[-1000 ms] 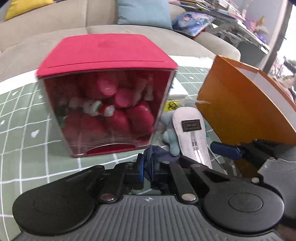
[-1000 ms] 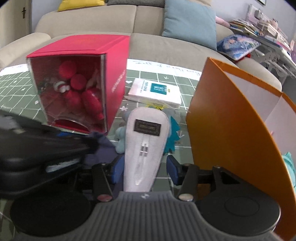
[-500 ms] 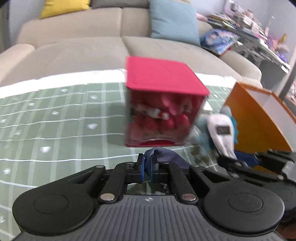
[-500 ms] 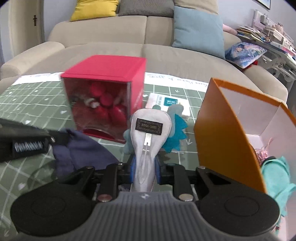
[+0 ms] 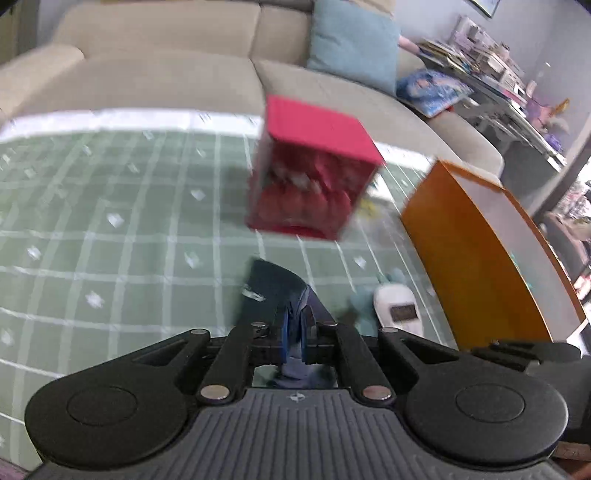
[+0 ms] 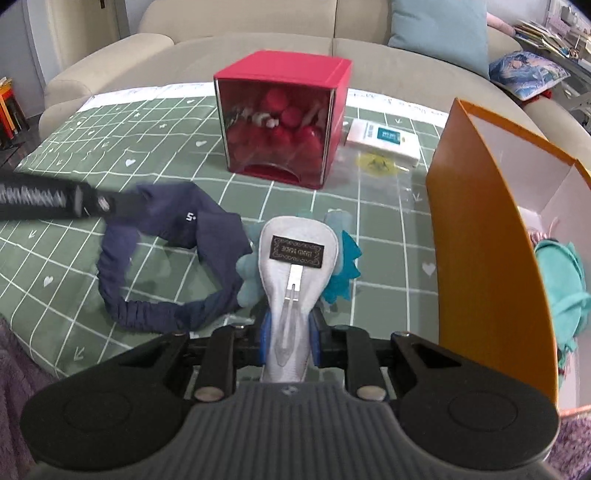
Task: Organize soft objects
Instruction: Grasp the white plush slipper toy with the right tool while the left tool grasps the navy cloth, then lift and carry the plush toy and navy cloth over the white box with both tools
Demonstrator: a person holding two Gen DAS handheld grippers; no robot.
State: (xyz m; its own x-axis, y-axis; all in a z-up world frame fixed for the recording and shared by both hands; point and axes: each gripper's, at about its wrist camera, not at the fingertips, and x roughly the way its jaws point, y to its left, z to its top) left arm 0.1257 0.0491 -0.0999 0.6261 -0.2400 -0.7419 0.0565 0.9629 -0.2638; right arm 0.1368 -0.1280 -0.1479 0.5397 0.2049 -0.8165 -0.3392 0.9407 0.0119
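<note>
My left gripper is shut on a navy blue fabric headband. In the right wrist view the headband hangs in a loop from the left gripper over the green mat. My right gripper is shut on a white and teal plush toy with a black label, held above the mat. The toy also shows in the left wrist view. An orange box stands open at the right with a teal soft item inside.
A red box with a clear front, full of red soft items, stands mid-table on the green grid mat. A white packet and a clear bag lie behind it. A beige sofa runs along the back.
Both grippers have pulled back and up from the red box. The headband and the plush toy have risen with them. The right gripper closed on the toy.
</note>
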